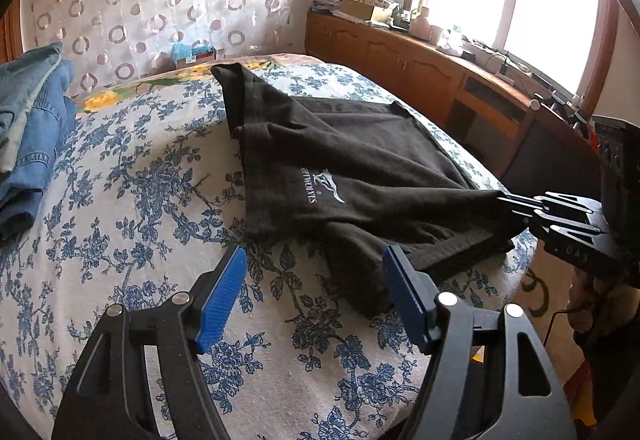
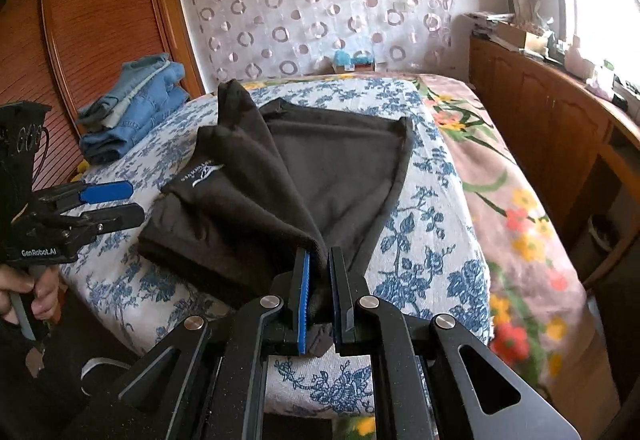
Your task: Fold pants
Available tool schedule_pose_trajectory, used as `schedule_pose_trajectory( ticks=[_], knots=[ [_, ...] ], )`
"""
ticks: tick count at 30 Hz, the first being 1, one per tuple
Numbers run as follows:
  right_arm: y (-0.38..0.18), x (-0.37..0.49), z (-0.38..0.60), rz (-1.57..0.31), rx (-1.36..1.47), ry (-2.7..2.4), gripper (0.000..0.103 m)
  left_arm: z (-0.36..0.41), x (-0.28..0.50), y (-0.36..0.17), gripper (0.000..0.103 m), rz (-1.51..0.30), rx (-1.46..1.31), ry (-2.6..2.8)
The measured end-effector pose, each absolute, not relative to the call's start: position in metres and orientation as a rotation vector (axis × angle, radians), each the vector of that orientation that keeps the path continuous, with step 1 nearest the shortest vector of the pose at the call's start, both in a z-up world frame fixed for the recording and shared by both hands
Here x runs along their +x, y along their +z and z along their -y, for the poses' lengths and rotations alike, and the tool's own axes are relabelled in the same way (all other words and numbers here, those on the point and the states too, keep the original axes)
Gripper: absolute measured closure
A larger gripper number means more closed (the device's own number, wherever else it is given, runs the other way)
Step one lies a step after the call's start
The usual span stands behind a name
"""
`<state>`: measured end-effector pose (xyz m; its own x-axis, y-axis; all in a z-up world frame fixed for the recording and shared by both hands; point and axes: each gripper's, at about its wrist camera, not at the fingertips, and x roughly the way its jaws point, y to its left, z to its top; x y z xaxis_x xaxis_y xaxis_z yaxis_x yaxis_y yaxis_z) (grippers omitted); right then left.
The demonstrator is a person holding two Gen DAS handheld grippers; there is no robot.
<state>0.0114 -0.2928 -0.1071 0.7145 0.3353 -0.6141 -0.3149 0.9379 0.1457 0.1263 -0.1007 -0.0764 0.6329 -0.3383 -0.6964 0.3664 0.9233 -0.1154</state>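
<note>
Your left gripper (image 1: pixel 314 294) had its jaws standing wide with nothing between them; its blue pads (image 1: pixel 222 300) hung over the flowered bedspread (image 1: pixel 120 200), just short of the near hem of the black pants (image 1: pixel 360 168), which lay toward one o'clock from it. Whether the right pad brushed the cloth, you could not tell from that view. The gripper pointed forward and downward over the bed, and in the right wrist view your hand (image 2: pixel 38 292) gripped its handle at eight o'clock.

The pants lay partly folded on the bed, logo side up, one leg running away toward twelve o'clock and a stack of blue jeans (image 1: pixel 28 128) well apart at ten o'clock.

Your right gripper (image 2: pixel 320 260) had its jaws drawn narrow, pinching a corner of the pants and lifting that edge off the bedspread. It angled downward too, entering the left view from three o'clock.
</note>
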Motion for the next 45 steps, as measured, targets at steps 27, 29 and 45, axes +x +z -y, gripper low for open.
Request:
schedule_pose_trajectory(
  ticks=[27, 29, 45],
  knots=[
    [-0.070, 0.003, 0.289, -0.616, 0.021, 0.380, 0.072, 0.065, 0.131, -0.059, 0.032, -0.763, 0.032, -0.363],
    [-0.068, 0.011, 0.277, -0.616, 0.010, 0.403, 0.072, 0.058, 0.133, -0.054, 0.032, -0.755, 0.028, -0.354],
    [-0.093, 0.078, 0.182, -0.730, -0.133, 0.597, 0.072, 0.007, 0.145, -0.044, 0.032, -0.716, 0.020, -0.323]
  ],
)
